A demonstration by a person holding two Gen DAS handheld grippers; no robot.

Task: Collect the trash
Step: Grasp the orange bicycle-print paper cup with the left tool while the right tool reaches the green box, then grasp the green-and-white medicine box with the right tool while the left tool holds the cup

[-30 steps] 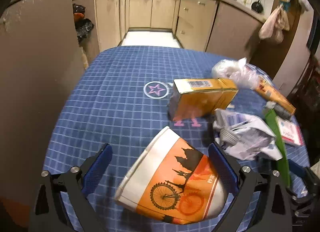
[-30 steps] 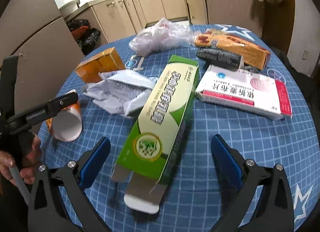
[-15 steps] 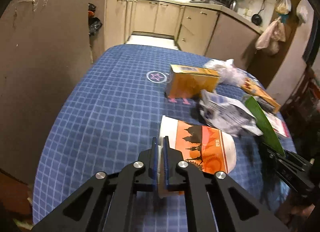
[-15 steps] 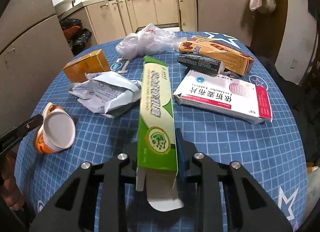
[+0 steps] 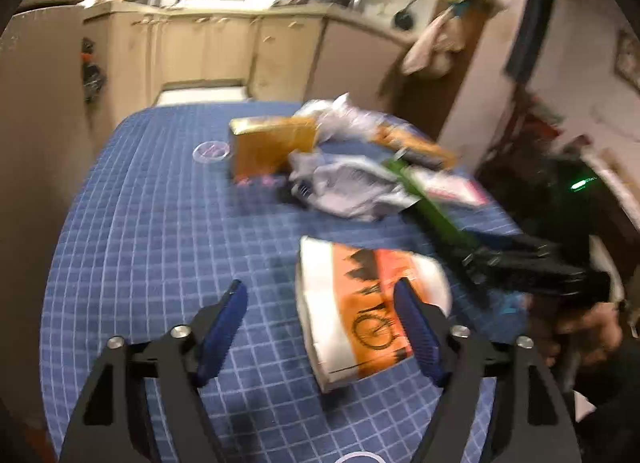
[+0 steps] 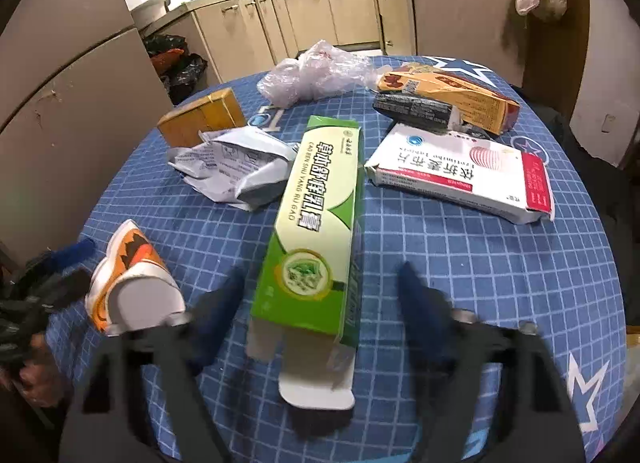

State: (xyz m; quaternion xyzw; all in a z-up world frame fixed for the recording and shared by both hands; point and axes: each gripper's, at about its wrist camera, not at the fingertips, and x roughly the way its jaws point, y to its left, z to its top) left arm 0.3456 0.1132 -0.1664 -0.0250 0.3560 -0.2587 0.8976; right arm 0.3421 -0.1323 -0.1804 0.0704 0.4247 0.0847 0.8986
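Note:
An orange-and-white paper cup (image 5: 360, 303) lies flattened on its side on the blue checked tablecloth (image 5: 160, 223), between my left gripper's (image 5: 320, 319) open fingers. It also shows in the right wrist view (image 6: 128, 283). A long green box (image 6: 316, 231) lies flat between the open, blurred fingers of my right gripper (image 6: 320, 303), its torn flap toward me. The green box shows in the left wrist view (image 5: 432, 207), with the right gripper (image 5: 520, 263) beside it.
Crumpled white paper (image 6: 236, 167), a brown box (image 6: 200, 123), a clear plastic bag (image 6: 316, 75), a white-and-red medicine box (image 6: 464, 175), a black packet (image 6: 416, 109) and an orange box (image 6: 448, 97) lie on the round table. Kitchen cabinets (image 6: 320, 19) stand behind.
Both grippers were shut half a second ago, the left on the cup's rim, the right on the green box. Both have opened; cup and box lie on the table.

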